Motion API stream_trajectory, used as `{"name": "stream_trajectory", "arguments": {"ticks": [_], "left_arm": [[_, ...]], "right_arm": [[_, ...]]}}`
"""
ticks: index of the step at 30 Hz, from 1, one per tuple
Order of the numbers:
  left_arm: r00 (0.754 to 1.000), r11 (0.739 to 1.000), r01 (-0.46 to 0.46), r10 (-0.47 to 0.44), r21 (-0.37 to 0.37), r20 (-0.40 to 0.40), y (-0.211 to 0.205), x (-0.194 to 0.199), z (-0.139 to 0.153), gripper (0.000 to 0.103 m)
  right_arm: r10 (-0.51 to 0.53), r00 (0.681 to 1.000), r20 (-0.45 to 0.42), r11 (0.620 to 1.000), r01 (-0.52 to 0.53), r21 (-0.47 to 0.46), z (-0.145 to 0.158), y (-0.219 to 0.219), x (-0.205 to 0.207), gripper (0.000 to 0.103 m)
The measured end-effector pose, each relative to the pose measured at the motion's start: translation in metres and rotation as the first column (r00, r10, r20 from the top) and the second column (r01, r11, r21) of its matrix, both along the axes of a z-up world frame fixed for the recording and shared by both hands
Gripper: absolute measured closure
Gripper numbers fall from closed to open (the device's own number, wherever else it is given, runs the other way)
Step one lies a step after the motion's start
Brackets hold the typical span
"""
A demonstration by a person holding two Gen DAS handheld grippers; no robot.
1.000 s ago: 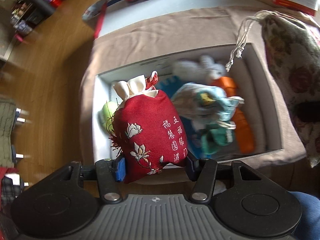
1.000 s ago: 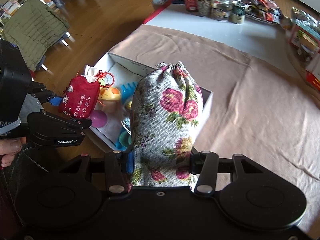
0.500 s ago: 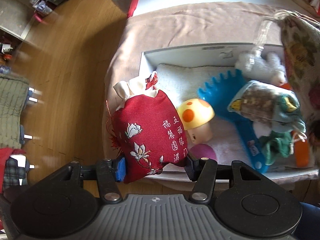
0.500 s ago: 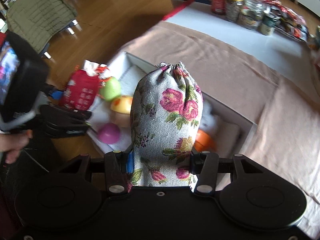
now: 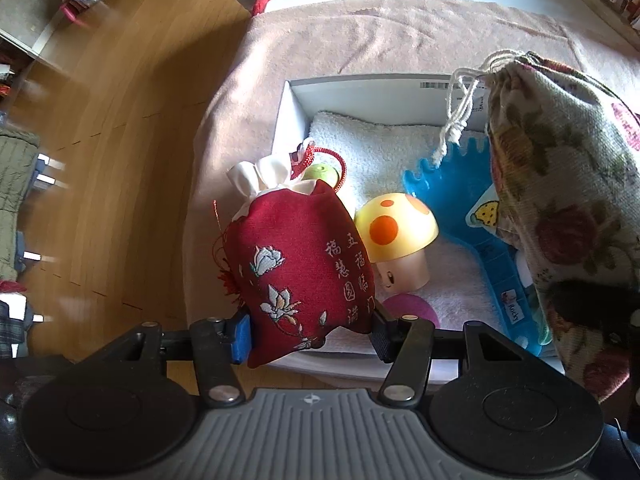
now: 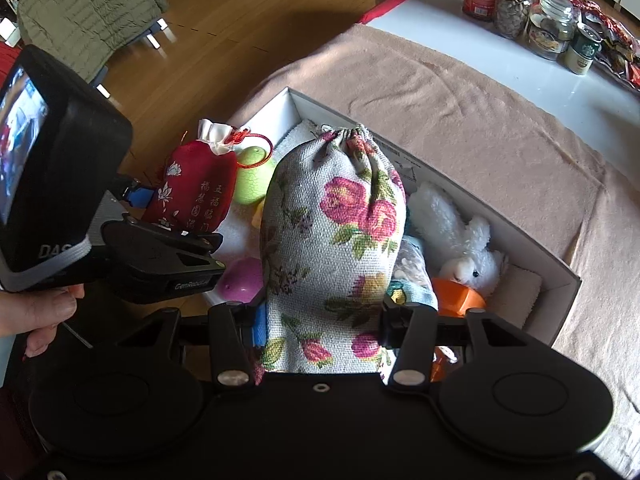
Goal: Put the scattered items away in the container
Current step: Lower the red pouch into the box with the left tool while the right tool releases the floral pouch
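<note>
My left gripper (image 5: pixel 310 330) is shut on a red embroidered pouch (image 5: pixel 298 270), which hangs over the left end of the white box (image 5: pixel 360 84). In the right wrist view the same red pouch (image 6: pixel 192 190) shows at the left, beside the box. My right gripper (image 6: pixel 322 326) is shut on a floral drawstring bag (image 6: pixel 336 240), held upright over the middle of the box (image 6: pixel 556 268). The floral bag (image 5: pixel 560 208) fills the right side of the left wrist view. Inside the box lie a mushroom toy (image 5: pixel 396 240), a blue plastic comb (image 5: pixel 460 208), a white plush rabbit (image 6: pixel 460 236) and a green egg (image 6: pixel 250 180).
The box stands on a tan cloth (image 6: pixel 460 112) over a white table. Jars and cans (image 6: pixel 548 28) stand at the table's far edge. A purple egg (image 6: pixel 240 280) and an orange item (image 6: pixel 460 300) also lie in the box. Wooden floor (image 5: pixel 100 140) lies to the left.
Both grippers have moved over the box and lower toward it, each still gripping its bag. The box's left end with the mushroom toy and comb now shows under the red pouch.
</note>
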State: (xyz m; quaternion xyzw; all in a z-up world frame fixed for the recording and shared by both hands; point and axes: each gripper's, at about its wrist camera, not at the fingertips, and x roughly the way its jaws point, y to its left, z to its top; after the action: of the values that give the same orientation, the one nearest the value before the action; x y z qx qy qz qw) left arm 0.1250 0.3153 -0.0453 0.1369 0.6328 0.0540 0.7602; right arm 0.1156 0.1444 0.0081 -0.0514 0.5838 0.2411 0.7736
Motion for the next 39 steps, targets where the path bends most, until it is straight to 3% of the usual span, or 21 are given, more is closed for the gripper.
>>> {"name": "stream_trajectory", "arguments": {"ticks": [4, 11, 13, 15, 32, 39], "left_arm": [[1.000, 1.000, 0.000, 0.000, -0.006, 0.003, -0.002, 0.001, 0.000, 0.042], [1.000, 1.000, 0.011, -0.012, 0.002, 0.016, -0.004, 0.000, 0.001, 0.019], [1.000, 1.000, 0.007, -0.007, 0.002, 0.022, -0.004, 0.002, 0.002, 0.016], [1.000, 1.000, 0.000, 0.000, 0.001, 0.028, -0.005, 0.002, 0.003, 0.013], [0.999, 0.999, 0.002, -0.001, -0.036, 0.045, -0.030, -0.019, 0.016, 0.003], [0.997, 0.998, 0.058, -0.057, -0.025, 0.056, -0.061, -0.034, 0.027, 0.001]], "right_arm": [[-0.006, 1.000, -0.008, 1.000, 0.006, 0.002, 0.000, -0.001, 0.003, 0.052], [-0.025, 0.999, -0.025, 1.000, 0.024, -0.007, -0.004, -0.007, 0.003, 0.049], [-0.020, 1.000, -0.018, 1.000, 0.020, 0.000, -0.003, -0.009, 0.002, 0.046], [-0.030, 1.000, -0.004, 0.999, 0.030, 0.017, 0.000, -0.012, 0.002, 0.035], [-0.047, 0.996, 0.078, 0.998, 0.044, 0.034, 0.025, -0.054, -0.019, 0.033], [-0.057, 0.993, 0.105, 0.998, 0.053, 0.045, 0.031, -0.084, -0.040, 0.033]]}}
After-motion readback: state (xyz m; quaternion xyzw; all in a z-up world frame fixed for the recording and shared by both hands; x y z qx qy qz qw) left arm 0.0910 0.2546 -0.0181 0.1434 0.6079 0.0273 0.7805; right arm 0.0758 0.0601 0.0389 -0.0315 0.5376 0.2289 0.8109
